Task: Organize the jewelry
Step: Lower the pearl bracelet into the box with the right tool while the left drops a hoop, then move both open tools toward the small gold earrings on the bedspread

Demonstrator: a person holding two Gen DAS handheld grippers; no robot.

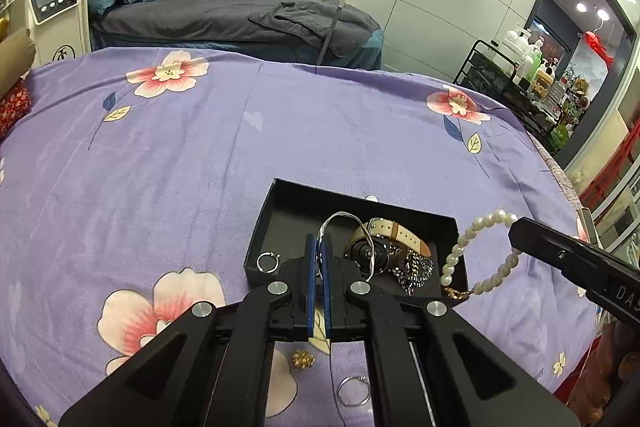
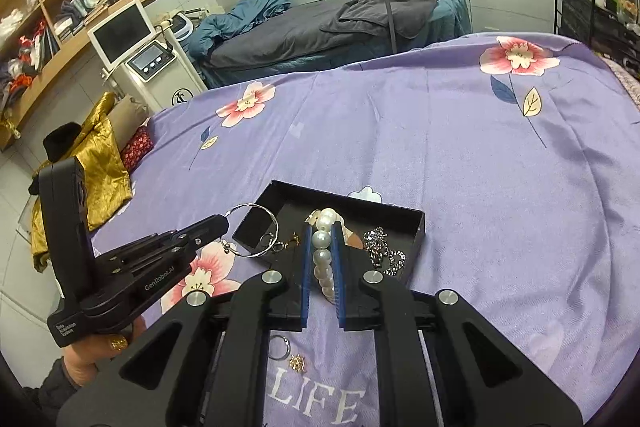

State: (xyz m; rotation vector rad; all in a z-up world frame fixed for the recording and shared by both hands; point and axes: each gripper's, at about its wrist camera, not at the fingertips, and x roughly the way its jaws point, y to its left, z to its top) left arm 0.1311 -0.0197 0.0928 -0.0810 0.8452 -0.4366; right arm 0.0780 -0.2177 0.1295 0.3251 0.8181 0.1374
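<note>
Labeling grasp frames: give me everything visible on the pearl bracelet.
The pearl bracelet is a loop of round, glossy white beads with a small gold clasp at its low end. The right gripper is shut on one stretch of it, blue pads pressing the beads. The rest hangs in the air over the right edge of the black tray.

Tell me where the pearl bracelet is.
The pearl bracelet is clamped in the right tongs, held above the black tray's right edge.
</note>
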